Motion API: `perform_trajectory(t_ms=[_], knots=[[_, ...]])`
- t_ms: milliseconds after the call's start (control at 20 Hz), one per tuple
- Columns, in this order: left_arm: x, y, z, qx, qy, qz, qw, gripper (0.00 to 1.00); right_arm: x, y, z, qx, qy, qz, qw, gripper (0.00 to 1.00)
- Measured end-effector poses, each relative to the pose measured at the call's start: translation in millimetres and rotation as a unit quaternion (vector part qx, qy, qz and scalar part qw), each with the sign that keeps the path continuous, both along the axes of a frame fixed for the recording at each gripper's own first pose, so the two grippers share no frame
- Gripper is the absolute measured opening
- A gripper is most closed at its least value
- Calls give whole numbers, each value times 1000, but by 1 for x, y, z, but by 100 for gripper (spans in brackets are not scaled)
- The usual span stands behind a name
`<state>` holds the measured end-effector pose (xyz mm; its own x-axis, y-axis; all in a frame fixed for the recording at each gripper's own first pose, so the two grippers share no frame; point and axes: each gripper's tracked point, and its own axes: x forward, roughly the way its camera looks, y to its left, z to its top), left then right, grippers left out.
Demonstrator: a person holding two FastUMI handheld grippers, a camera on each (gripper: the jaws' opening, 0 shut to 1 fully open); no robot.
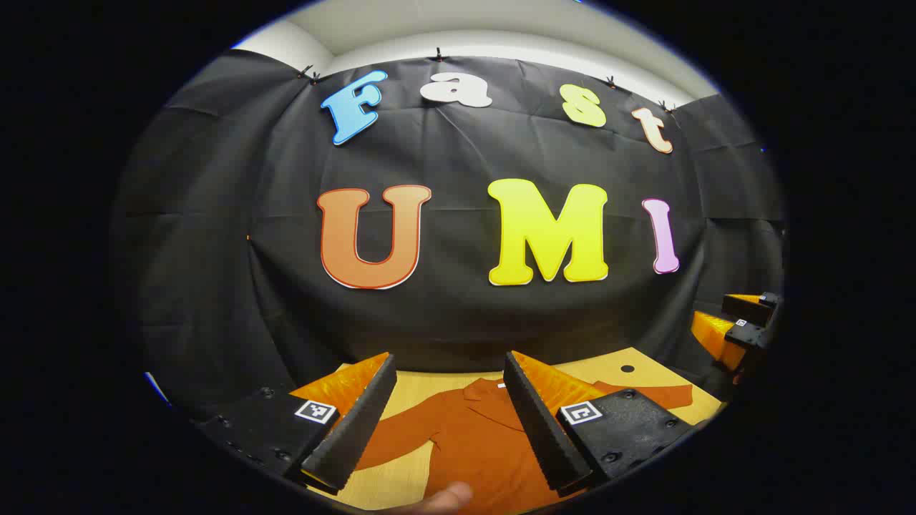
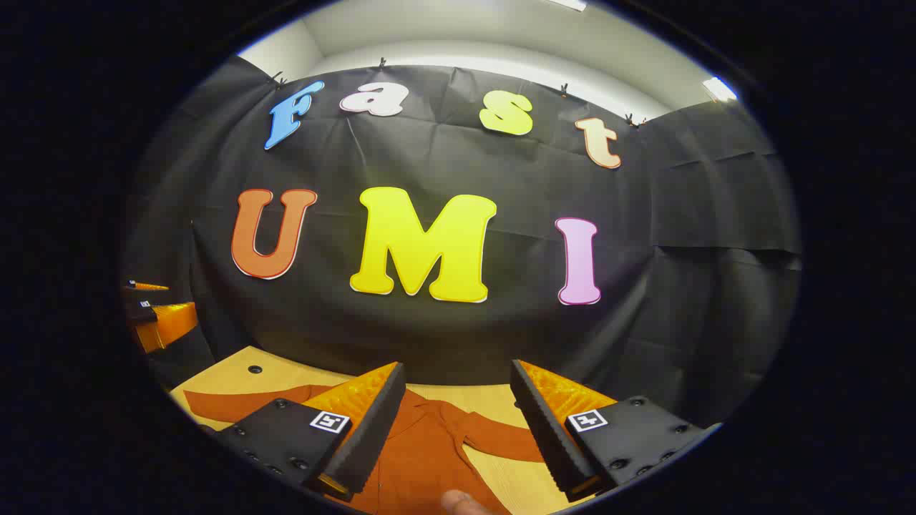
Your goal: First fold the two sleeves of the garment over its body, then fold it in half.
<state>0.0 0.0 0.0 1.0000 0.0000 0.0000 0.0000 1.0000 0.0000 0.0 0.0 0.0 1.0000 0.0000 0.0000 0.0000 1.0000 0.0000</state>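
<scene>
Rust-orange collared shirt (image 1: 465,436) spread flat on the light wooden table (image 1: 622,361), collar toward the far wall, both sleeves splayed outward: left sleeve (image 1: 390,440) angling off to the left, right sleeve (image 1: 655,393) stretched to the right. No fold visible anywhere, so by the look of it nothing done yet: both sleeve folds and the halving fold left to do. Left gripper (image 1: 447,429) raised above the shirt, jaws spread wide, nothing between them. Right gripper (image 2: 458,433) likewise raised above the shirt, jaws apart and unloaded, the collar and button placket seen through the gap. Fingertip of a hand (image 1: 447,497) at the near edge. Likely first move: down to a sleeve end.
</scene>
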Motion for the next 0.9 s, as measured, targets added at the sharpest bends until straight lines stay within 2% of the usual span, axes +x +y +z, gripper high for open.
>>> perform_trajectory(t_ms=[400,600,900], knots=[[-2,-20,-3,-2,-2,4,1000,98,9,-5,-2,10,3,21,1000,94],[-7,-19,-5,7,-5,11,1000,100,4,-2,2,17,4,35,999,95],[-13,-21,-7,7,1,18,1000,98,-6,1,9,22,-5,50,998,94]])
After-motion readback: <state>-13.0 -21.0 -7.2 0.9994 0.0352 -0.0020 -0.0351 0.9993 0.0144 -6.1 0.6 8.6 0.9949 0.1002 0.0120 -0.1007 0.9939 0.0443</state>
